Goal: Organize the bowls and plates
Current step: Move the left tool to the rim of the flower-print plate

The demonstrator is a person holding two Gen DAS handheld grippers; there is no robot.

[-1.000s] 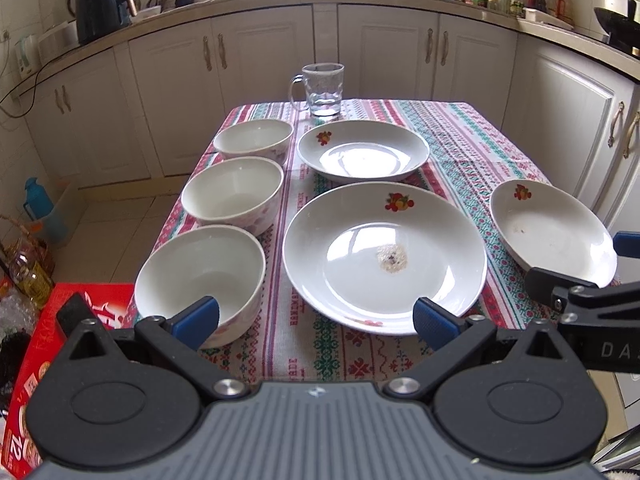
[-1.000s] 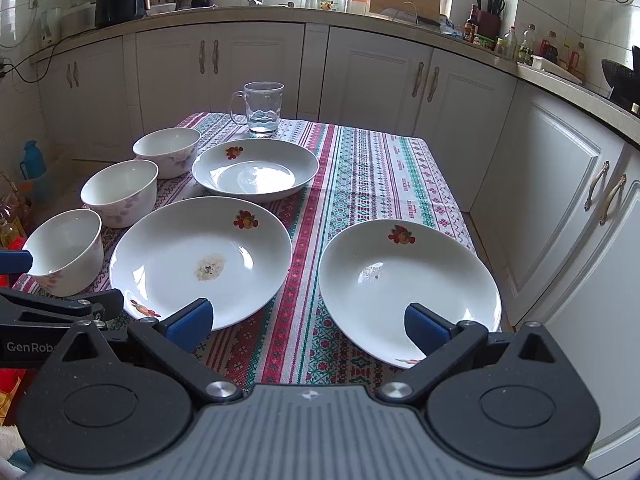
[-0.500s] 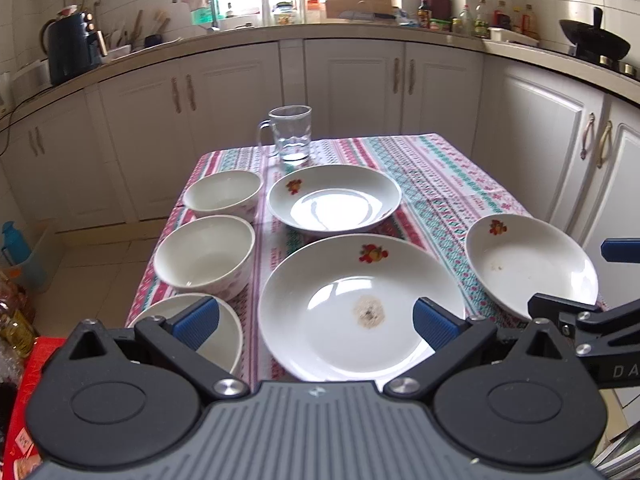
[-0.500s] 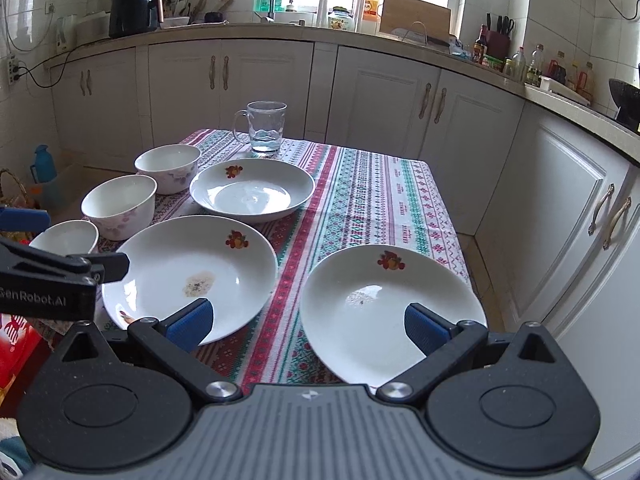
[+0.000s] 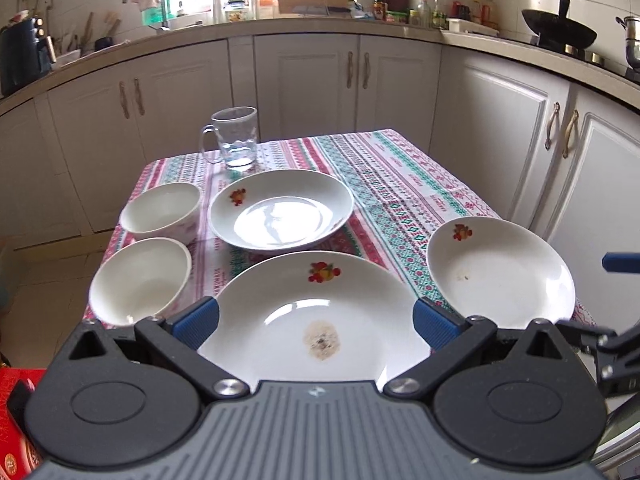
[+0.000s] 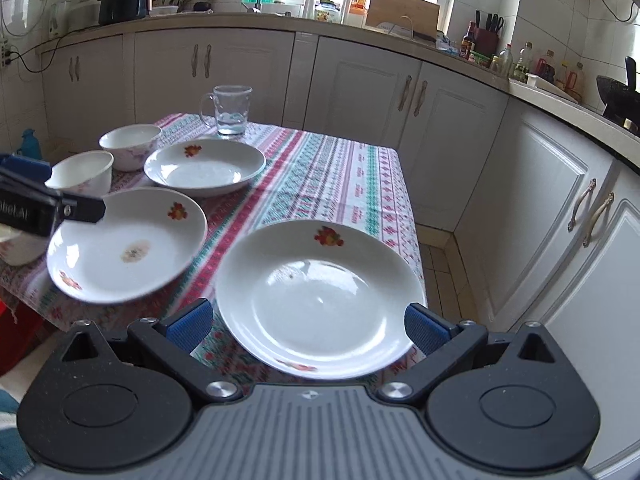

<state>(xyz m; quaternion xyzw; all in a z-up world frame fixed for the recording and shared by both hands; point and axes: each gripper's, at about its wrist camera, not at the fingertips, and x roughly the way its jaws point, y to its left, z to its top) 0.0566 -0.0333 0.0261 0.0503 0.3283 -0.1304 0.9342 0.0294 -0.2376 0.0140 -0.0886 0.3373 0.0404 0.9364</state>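
Observation:
Three white plates with fruit prints lie on the patterned tablecloth. The stained large plate lies near the front edge, between the spread fingers of my open left gripper. That stained plate looks blurred in the right wrist view. My open right gripper straddles the near rim of the right plate, also seen as the right plate. The far plate sits behind. Two white bowls stand on the left. A third bowl is mostly hidden behind a finger of my left gripper.
A glass mug with a little water stands at the table's far end. White kitchen cabinets and a cluttered counter wrap around the table. A red box sits on the floor at the left. Cabinet doors stand close on the right.
Both grippers have come lower and closer to the table's front edge, so the near plates now fill the gaps between their fingers. The nearest bowl has dropped out of the left wrist view.

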